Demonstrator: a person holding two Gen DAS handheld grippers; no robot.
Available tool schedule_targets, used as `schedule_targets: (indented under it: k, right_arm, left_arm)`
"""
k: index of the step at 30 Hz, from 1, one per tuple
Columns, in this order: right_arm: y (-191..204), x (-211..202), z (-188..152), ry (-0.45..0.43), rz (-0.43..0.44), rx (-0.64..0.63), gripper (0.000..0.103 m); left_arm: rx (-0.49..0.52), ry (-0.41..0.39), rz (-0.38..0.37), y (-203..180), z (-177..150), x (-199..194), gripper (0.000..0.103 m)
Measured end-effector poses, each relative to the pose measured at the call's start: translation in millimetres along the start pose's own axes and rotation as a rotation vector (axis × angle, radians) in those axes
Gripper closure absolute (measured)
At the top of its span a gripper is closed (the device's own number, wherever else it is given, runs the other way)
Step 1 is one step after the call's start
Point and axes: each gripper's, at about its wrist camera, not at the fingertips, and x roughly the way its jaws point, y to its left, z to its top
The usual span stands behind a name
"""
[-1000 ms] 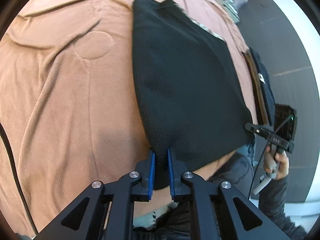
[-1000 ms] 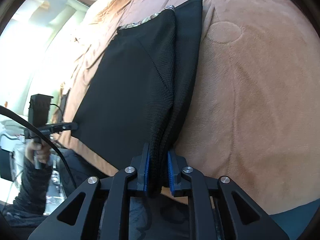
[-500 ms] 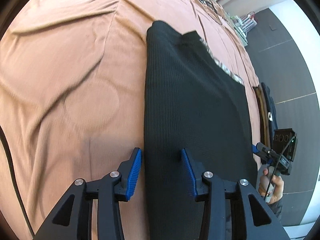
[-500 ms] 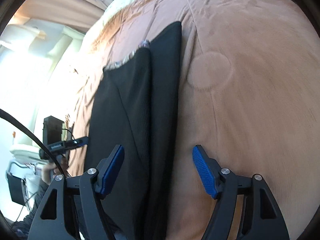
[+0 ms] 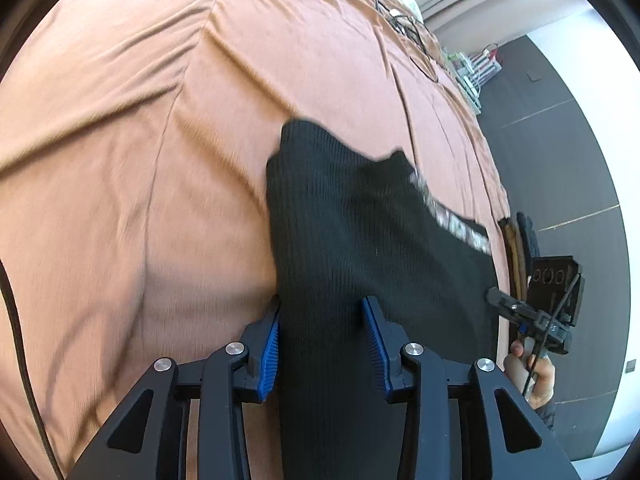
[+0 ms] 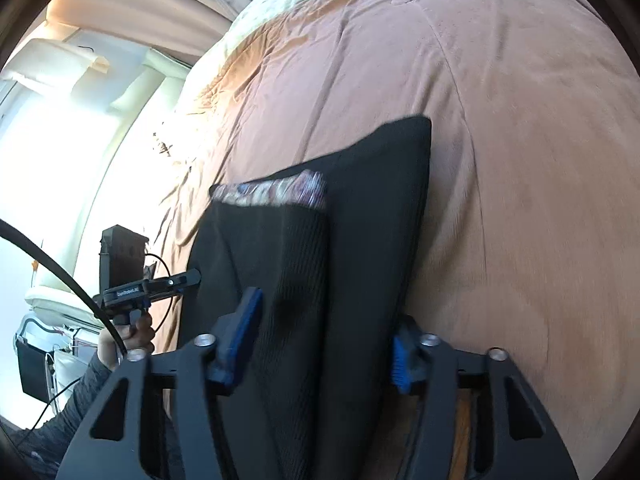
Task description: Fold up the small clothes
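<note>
— Brown bedding [image 5: 152, 168] is spread over the whole surface; what is laid on it?

— One black garment [image 5: 360, 248] is laid flat, its long axis running away from both grippers, a patterned waistband [image 6: 276, 190] at the far end.

— How is it placed against the grippers?

— Its near end is straddled by both. The left gripper [image 5: 324, 344] is set over the left edge, the right gripper [image 6: 320, 344] over the right edge; neither is nearer.

— Is anything gripped?

— Nothing seems clamped. Both jaws have just been closing yet are parted, with cloth lying between and under the blue pads [image 5: 269, 354]. A re-pinch of the near hem is judged the coming move.
</note>
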Motion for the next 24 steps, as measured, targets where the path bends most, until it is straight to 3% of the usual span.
schedule_targets:
  k: [4,9,11,24]
  right_arm:
    - [-3.3,8.7,13.3,0.006,0.014,0.003,0.076]
    - [2.0,17.7,21.7,0.006,-0.007,-0.010,0.086]
    - [8.0,16.6,23.1,-0.011,-0.008,-0.019,0.090]
    - [94.8,-44.7,-6.0,-0.127,-0.036,-0.201,0.093]
  left_arm:
    - [0.003,-0.015,0.003,0.2,17.5,9.8,0.070]
    - [-0.055,-0.035,-0.002,7.5,30.3,15.4,0.093]
    - [-0.038,-0.047,0.007,3.7,28.4,10.3,0.096]
    - [0.056,-0.164,-0.034,-48.7,10.0,-74.4,0.098]
